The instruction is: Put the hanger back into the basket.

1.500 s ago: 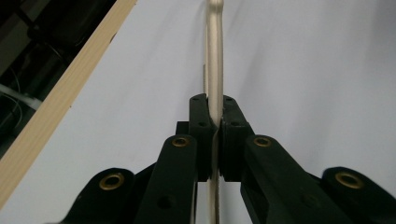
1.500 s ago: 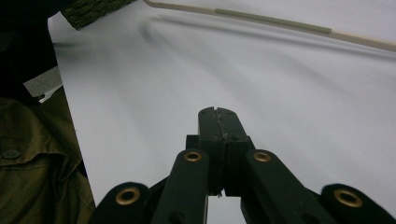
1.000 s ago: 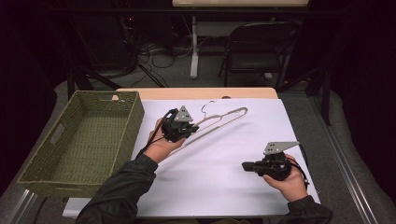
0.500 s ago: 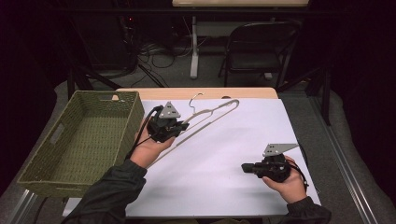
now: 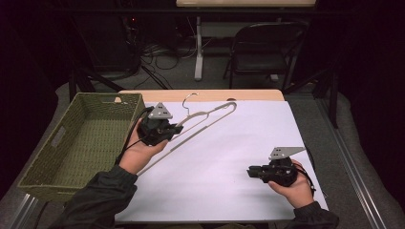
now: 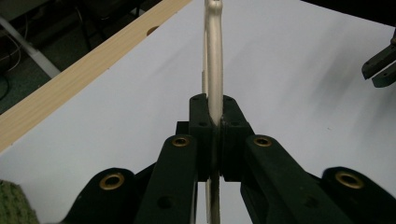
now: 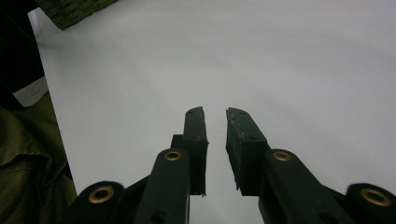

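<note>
A pale metal clothes hanger (image 5: 205,126) is held slanting above the white sheet, its hook (image 5: 190,98) toward the far edge. My left gripper (image 5: 179,128) is shut on one of its arms; in the left gripper view the bar (image 6: 214,70) stands pinched between the two pads (image 6: 201,119). My right gripper (image 5: 249,171) rests low at the near right, pointing left. Its jaws (image 7: 215,114) have just been opening and stand a little apart with nothing between them.
A green woven basket (image 5: 57,143) stands at the table's left side, close to the left hand. The white sheet (image 5: 239,143) covers most of the wooden table (image 5: 205,94). A folding chair (image 5: 267,47) and cables lie beyond the far edge.
The left hand has carried the hanger up and leftward, nearer the basket. The right hand has stayed where it was.
</note>
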The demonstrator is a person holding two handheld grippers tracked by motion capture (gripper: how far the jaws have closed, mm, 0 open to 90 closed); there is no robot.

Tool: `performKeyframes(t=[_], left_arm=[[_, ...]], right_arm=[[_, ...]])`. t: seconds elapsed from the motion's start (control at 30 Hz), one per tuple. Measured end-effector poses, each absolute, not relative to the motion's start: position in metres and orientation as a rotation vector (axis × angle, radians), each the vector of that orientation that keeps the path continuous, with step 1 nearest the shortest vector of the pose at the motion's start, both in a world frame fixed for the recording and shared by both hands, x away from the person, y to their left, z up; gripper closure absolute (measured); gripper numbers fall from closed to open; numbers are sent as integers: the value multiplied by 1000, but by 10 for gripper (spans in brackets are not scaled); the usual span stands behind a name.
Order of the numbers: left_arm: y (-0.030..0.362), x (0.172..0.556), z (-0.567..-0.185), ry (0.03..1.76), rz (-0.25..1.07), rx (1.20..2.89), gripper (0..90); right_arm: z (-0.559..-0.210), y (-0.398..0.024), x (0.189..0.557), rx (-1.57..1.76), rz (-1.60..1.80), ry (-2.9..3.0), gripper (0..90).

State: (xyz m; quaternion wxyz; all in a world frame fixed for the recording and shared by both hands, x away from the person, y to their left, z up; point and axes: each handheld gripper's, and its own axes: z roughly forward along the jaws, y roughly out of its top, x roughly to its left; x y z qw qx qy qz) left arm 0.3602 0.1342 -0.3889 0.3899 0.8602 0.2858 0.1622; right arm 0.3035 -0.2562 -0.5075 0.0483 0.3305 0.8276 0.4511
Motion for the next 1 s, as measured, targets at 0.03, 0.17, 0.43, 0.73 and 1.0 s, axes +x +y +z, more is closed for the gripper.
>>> performKeyframes(t=[0.03,0.17,0.43,0.73,1.0], left_arm=[[137,358,-387,732,416,2184,865],[152,345,-376,730,433,2167,865],[191,328,-356,768,467,2141,865],[247,326,-349,844,507,2109,865],[300,332,-343,887,585,2115,864]], right_arm=[[-508,-257,303,1010,1374,2519,761],[-508,-258,303,1026,1374,2508,731],[-508,-257,303,1033,1353,2498,620],[-510,-258,304,1052,1354,2482,605],[-513,-258,305,1080,1347,2487,601]])
